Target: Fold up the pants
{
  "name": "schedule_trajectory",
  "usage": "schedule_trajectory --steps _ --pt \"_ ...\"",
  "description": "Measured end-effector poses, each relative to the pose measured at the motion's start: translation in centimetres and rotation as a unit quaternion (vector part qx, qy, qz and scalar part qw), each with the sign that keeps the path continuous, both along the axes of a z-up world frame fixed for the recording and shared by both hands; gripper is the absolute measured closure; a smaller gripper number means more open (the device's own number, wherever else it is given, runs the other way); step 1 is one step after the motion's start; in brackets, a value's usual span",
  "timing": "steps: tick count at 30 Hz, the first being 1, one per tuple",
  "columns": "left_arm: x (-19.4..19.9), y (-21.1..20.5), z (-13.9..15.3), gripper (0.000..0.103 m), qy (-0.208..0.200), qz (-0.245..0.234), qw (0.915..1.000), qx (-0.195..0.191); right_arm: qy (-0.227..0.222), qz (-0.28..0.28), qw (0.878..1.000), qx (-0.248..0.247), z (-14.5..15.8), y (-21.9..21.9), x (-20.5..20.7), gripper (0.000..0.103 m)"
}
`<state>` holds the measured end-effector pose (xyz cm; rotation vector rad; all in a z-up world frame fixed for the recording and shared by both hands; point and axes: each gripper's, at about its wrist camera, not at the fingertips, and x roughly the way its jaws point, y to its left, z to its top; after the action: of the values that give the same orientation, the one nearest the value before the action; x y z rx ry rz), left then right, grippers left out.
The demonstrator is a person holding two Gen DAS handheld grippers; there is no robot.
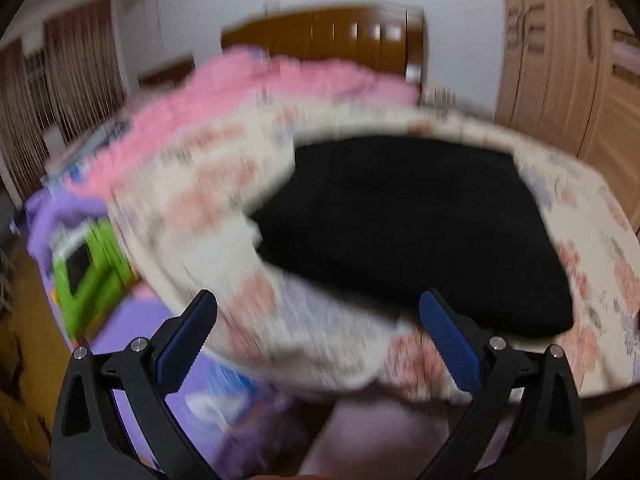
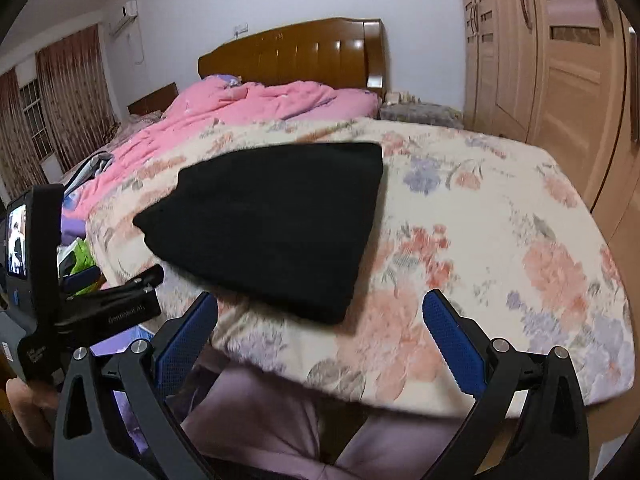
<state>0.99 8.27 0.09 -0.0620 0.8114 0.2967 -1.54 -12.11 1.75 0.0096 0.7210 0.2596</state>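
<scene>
The black pants [image 2: 276, 224] lie folded into a compact flat bundle on the floral blanket [image 2: 500, 240] at the foot of the bed. They also show in the blurred left wrist view [image 1: 412, 232]. My left gripper [image 1: 316, 320] is open and empty, held off the bed's near edge, below and left of the pants. My right gripper [image 2: 320, 320] is open and empty, just short of the near edge of the pants. The left gripper's body [image 2: 80, 304] shows at the left of the right wrist view.
A pink quilt [image 2: 240, 108] lies bunched toward the wooden headboard [image 2: 296, 56]. A wooden wardrobe [image 2: 560, 72] stands along the right. Green and purple items [image 1: 88, 264] sit on the floor left of the bed. The person's legs in mauve trousers [image 2: 280, 420] are below the grippers.
</scene>
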Motion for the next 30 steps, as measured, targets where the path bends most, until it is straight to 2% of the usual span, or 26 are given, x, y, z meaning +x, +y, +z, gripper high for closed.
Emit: schedule_trajectory --steps 2,8,13,19,30 --pt "-0.4 0.4 -0.9 0.002 0.003 0.008 1.0 -0.004 0.002 0.001 1.0 -0.002 -0.3 0.1 -0.1 0.004" --pt "-2.4 0.8 -1.2 0.002 -0.038 0.009 0.9988 -0.029 -0.009 0.008 1.0 -0.006 -0.7 0.3 -0.7 0.004" --pt "-2.4 -0.5 -0.4 0.002 -0.063 -0.008 0.998 0.002 -0.007 0.007 1.0 -0.018 -1.2 0.2 -0.5 0.004" --pt "-2.8 -1.0 0.3 0.002 -0.08 -0.028 0.9964 -0.006 -0.008 0.009 1.0 -0.021 -1.4 0.3 -0.6 0.004" --pt "-3.0 -1.8 0.4 0.002 -0.085 -0.039 0.9956 0.001 0.001 0.009 1.0 -0.018 -1.8 0.1 -0.5 0.004"
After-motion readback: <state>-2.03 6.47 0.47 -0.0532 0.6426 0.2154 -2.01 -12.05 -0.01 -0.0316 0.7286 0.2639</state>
